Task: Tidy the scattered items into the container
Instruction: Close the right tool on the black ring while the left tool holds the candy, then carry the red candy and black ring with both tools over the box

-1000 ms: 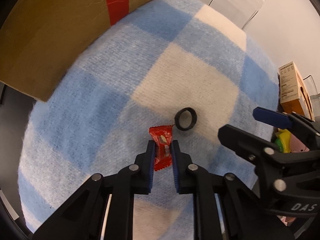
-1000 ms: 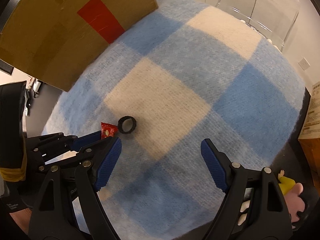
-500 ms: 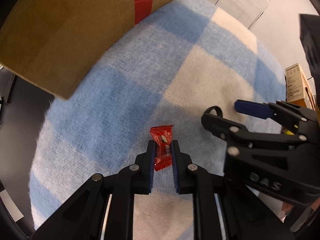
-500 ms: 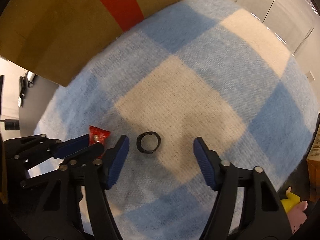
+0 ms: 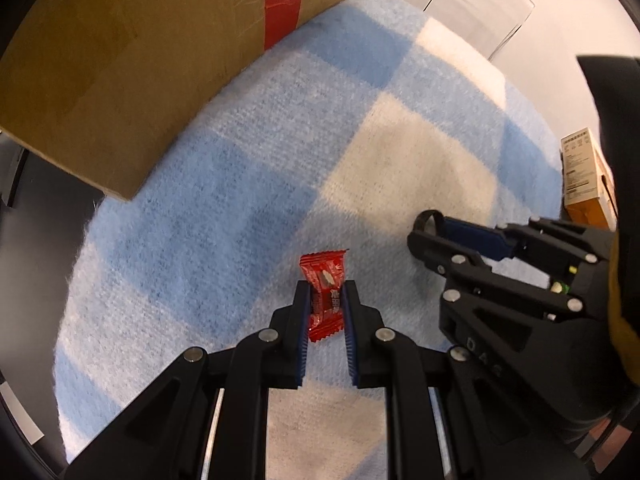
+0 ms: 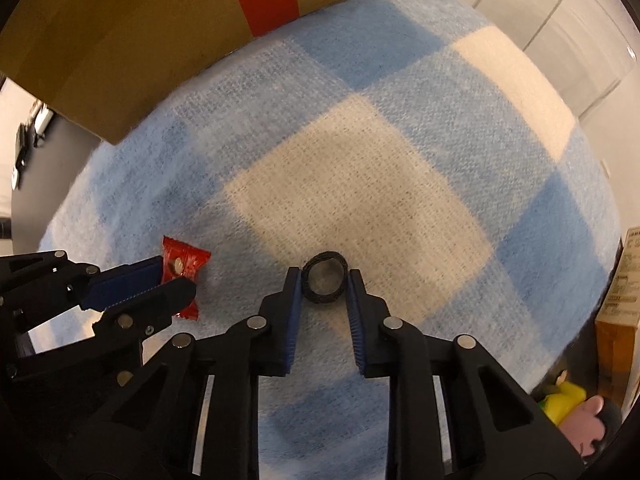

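A red candy wrapper (image 5: 325,271) sticks up between the blue pads of my left gripper (image 5: 326,294), which is shut on it just above the checked blanket (image 5: 224,208). A black ring (image 6: 325,257) stands on edge on a white square, and both pads of my right gripper (image 6: 324,278) press against its sides. In the left wrist view the right gripper (image 5: 426,230) comes in from the right, and the ring (image 5: 425,216) peeks out at its tip. The cardboard box (image 5: 140,60) with red tape stands at the back left, its inside hidden.
A tan printed carton (image 5: 580,172) stands off the blanket's right edge. A yellow and pink toy (image 6: 576,408) lies low at the right. A clear chair back (image 5: 460,4) rises behind the table. Dark floor shows to the left of the blanket.
My right gripper moved left to the black ring and closed from wide open onto it. My left gripper kept its hold on the red candy and drifted slightly left, towards the box.
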A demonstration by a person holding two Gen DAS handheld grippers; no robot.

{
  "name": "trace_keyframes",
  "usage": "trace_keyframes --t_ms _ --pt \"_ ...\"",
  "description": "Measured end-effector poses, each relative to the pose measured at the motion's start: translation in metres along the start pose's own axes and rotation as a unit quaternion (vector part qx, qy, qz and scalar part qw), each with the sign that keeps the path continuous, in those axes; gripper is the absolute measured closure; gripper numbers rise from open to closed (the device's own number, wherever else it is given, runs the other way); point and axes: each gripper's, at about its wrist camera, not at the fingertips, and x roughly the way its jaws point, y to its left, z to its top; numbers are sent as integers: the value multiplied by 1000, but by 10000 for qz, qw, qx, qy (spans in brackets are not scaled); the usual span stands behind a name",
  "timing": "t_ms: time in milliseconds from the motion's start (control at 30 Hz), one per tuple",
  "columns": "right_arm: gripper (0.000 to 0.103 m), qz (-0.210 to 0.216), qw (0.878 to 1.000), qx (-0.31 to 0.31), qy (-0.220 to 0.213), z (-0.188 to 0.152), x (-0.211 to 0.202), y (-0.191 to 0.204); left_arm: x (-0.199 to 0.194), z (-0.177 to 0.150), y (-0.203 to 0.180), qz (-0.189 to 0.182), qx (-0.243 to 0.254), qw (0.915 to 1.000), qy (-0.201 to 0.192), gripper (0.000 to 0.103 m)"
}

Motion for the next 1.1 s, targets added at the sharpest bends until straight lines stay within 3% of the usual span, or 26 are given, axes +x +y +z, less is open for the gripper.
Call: trace_keyframes --t_ms 467,1100 --pt "82 220 9987 448 -51 -8 -18 -10 -20 7 -7 -185 43 9998 -63 87" --pt "82 12 9966 744 -367 -17 -71 -4 -67 12 -14 -355 265 9985 -311 88"
